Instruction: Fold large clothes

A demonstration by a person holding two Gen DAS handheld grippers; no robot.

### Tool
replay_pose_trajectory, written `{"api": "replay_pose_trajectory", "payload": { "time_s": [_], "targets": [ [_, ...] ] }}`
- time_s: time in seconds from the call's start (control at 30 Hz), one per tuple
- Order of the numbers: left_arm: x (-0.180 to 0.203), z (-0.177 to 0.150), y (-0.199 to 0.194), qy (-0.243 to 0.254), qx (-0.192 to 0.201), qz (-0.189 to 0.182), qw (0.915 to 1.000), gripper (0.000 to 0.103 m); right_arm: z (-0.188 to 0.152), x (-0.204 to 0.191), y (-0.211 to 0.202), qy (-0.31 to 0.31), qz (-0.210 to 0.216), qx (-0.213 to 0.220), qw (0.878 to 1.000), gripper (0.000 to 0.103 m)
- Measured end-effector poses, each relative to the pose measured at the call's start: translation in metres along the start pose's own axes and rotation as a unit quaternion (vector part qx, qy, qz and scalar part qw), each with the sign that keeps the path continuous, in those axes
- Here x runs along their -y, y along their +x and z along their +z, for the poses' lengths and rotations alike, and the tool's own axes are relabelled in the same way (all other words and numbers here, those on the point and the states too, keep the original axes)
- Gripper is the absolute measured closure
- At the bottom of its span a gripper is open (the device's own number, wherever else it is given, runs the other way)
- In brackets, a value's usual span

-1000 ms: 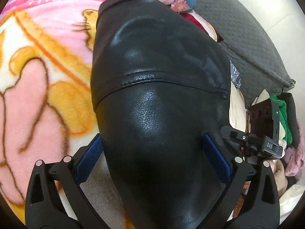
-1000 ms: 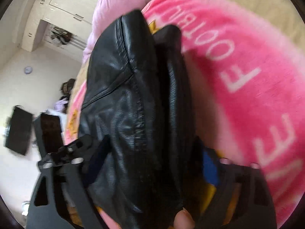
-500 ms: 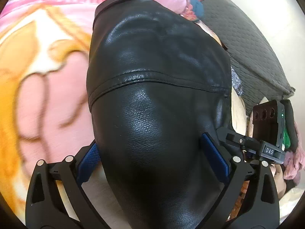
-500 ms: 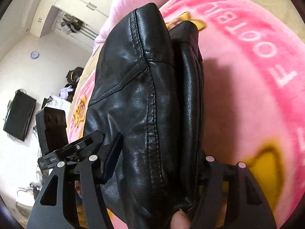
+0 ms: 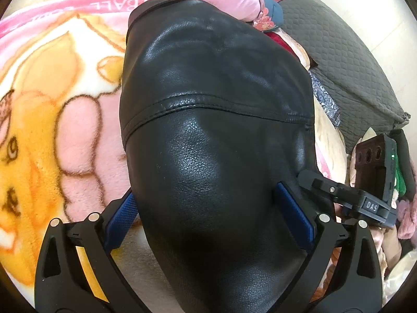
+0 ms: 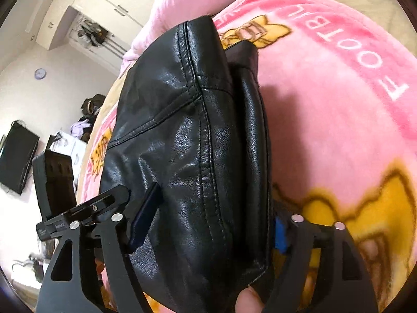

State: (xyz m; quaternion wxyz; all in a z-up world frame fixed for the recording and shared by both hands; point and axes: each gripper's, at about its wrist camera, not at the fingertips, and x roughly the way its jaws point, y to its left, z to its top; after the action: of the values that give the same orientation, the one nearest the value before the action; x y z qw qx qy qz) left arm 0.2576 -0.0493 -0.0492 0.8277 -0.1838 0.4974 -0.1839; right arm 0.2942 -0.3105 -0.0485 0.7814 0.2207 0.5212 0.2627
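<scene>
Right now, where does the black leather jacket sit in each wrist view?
Left wrist: black leather jacket fills the centre, running down between the left gripper fingers.
Right wrist: it stands centre-left, a folded bundle between the right gripper fingers.
Shared landmark: the pink cartoon blanket beneath it, with white lettering.

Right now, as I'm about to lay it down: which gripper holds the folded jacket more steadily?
Left. The left gripper squeezes the black leather jacket between its blue pads; the right gripper has just been opening its jaws around the jacket.
</scene>
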Motion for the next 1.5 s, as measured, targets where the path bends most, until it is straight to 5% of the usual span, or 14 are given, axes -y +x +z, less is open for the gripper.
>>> {"api": "replay_pose_trajectory", "payload": {
  "time_s": [0.57, 1.17, 1.5],
  "targets": [
    [-0.001, -0.010, -0.023, 0.010, 0.010, 0.011, 0.9998, 0.010, -0.020, -0.020, -0.023, -0.039, -0.082, 0.019, 0.996, 0.007],
    [0.023, -0.015, -0.065, 0.038, 0.044, 0.039, 0.9975, 0.010, -0.033, -0.037, -0.056, -0.049, -0.109, 0.042, 0.992, 0.005],
    [0.038, -0.035, -0.093, 0.053, 0.075, 0.061, 0.9940, 0.010, -0.048, -0.066, -0.089, -0.083, -0.118, 0.092, 0.985, 0.005]
  ]
}}
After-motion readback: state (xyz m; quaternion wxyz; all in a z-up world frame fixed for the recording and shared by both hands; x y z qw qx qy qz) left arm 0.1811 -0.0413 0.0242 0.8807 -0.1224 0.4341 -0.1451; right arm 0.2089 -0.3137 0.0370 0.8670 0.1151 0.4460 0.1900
